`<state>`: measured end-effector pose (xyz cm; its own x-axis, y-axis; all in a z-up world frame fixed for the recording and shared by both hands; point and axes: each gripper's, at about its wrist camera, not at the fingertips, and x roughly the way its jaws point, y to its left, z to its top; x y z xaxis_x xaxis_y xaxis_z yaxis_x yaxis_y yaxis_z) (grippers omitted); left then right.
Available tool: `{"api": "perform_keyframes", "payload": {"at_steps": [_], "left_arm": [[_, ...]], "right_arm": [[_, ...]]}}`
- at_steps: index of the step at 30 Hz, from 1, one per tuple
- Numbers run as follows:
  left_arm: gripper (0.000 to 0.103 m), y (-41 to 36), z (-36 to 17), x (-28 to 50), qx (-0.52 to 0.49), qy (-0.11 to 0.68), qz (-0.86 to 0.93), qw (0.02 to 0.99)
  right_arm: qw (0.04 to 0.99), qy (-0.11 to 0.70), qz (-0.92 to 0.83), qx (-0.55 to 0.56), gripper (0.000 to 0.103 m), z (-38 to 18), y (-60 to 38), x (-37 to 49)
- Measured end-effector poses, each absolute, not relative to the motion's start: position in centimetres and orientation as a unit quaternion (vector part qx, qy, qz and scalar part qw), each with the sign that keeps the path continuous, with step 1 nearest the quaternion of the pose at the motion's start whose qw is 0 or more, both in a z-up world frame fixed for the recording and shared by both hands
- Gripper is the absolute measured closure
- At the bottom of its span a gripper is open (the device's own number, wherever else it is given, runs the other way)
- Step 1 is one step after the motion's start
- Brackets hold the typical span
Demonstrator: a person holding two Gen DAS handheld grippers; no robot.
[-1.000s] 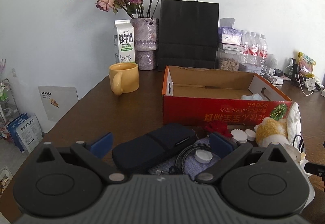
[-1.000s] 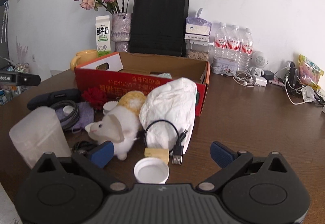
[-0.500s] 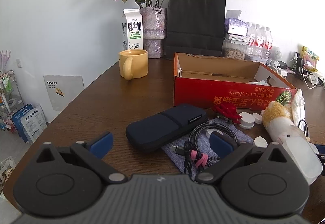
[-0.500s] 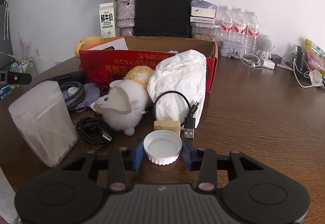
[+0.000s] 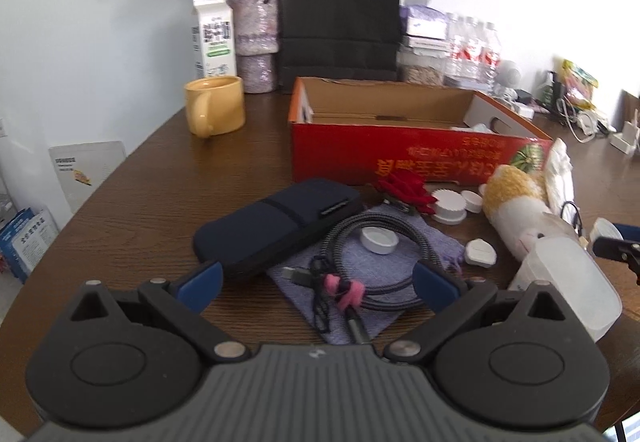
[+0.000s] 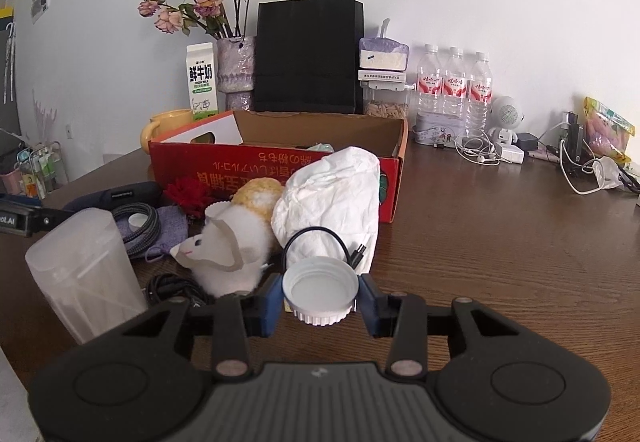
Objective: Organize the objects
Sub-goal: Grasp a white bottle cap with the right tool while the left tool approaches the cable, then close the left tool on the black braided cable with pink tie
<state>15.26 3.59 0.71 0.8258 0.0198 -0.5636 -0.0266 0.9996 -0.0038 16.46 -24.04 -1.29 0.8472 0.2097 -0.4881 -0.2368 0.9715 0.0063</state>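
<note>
My right gripper (image 6: 320,300) is shut on a white ribbed cap (image 6: 320,290) and holds it above the table, in front of a white plush toy (image 6: 228,258) and a crumpled white bag (image 6: 332,201). The open red cardboard box (image 6: 280,169) stands behind them; it also shows in the left wrist view (image 5: 400,153). My left gripper (image 5: 316,284) is open and empty, above a coiled braided cable (image 5: 380,262) on a purple cloth (image 5: 356,282), next to a dark pouch (image 5: 276,226).
A translucent plastic container (image 6: 86,274) stands at the near left. Small white caps (image 5: 450,205) and a red flower (image 5: 404,189) lie by the box. A yellow mug (image 5: 216,103), milk carton (image 5: 212,35), vase, black paper bag (image 6: 308,57) and water bottles (image 6: 454,81) line the back.
My right gripper closed on the white cap and lifted it off the table. My left gripper drew back and rose, staying open.
</note>
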Motion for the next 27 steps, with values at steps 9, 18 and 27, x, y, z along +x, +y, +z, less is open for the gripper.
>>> {"api": "perform_keyframes", "payload": {"at_steps": [9, 18, 27], "left_arm": [[0.000, 1.7, -0.2, 18.9, 0.012, 0.330, -0.026, 0.943], [0.000, 0.8, -1.2, 20.6, 0.038, 0.352, -0.037, 0.935], [0.000, -0.1, -1.7, 21.2, 0.051, 0.358, -0.030, 0.932]], "right_arm": [[0.965, 0.234, 0.117, -0.029, 0.064, -0.8, -24.2, 17.5], [0.965, 0.232, 0.119, -0.026, 0.064, -1.1, -24.8, 18.9], [0.965, 0.231, 0.124, -0.017, 0.064, -1.6, -25.1, 19.4]]}}
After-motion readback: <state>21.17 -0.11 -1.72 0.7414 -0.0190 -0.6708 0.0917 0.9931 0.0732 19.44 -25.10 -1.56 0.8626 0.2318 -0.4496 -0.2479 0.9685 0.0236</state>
